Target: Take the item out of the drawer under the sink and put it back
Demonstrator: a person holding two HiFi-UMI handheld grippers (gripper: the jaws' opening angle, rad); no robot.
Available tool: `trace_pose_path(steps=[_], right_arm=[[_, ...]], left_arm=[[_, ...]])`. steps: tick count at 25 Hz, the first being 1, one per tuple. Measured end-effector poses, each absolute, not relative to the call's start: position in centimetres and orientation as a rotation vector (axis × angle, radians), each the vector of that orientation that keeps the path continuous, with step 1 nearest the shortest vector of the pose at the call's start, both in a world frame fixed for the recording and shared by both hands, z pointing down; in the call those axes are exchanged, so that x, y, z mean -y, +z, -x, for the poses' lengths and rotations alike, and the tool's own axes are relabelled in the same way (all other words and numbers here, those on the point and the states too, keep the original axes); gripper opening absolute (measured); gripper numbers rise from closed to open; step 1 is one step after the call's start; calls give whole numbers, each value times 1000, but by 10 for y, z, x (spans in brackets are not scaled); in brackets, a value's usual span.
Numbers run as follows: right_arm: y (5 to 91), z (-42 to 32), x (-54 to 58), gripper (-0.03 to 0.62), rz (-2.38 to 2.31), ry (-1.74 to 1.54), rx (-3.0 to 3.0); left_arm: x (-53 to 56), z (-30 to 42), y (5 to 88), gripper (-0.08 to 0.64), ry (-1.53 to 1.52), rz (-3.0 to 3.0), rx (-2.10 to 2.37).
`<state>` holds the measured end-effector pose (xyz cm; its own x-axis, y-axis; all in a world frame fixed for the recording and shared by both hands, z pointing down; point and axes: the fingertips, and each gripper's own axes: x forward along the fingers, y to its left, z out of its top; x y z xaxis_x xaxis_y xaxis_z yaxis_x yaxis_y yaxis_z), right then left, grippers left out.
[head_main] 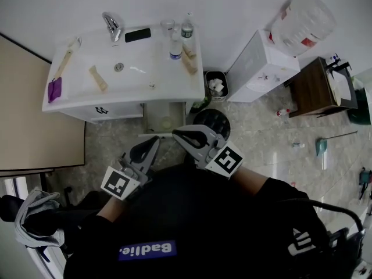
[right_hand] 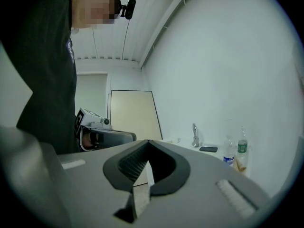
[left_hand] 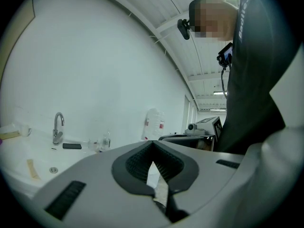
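Both tools are empty and held close in front of the person; the left gripper (head_main: 152, 142) has its jaws together on nothing, and the right gripper (head_main: 178, 133) likewise, pads closed with only a sliver of light between them. The drawer (head_main: 164, 116) appears pulled out under the front edge of the vanity (head_main: 70, 106), near its right end; a pale round item (head_main: 167, 122) seems to lie in it — too small to name. I judge it light and fairly stiff, perhaps smooth; a pinch across its sides looks safest. Marbled floor tiles (head_main: 261, 133) lie below; a bin (head_main: 216, 85) stands just beside the vanity's right end — a plain white wall (head_main: 232, 4) behind.
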<state>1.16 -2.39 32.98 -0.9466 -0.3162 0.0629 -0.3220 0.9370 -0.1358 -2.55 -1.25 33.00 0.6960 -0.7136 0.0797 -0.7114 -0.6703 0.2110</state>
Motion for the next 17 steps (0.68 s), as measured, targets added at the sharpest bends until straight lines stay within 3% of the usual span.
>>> trace_pose_path(steps=[17], right_arm=[[340, -11, 21, 0, -487, 256, 3026]], left_arm=[[12, 22, 333, -3, -17, -2685, 1133]])
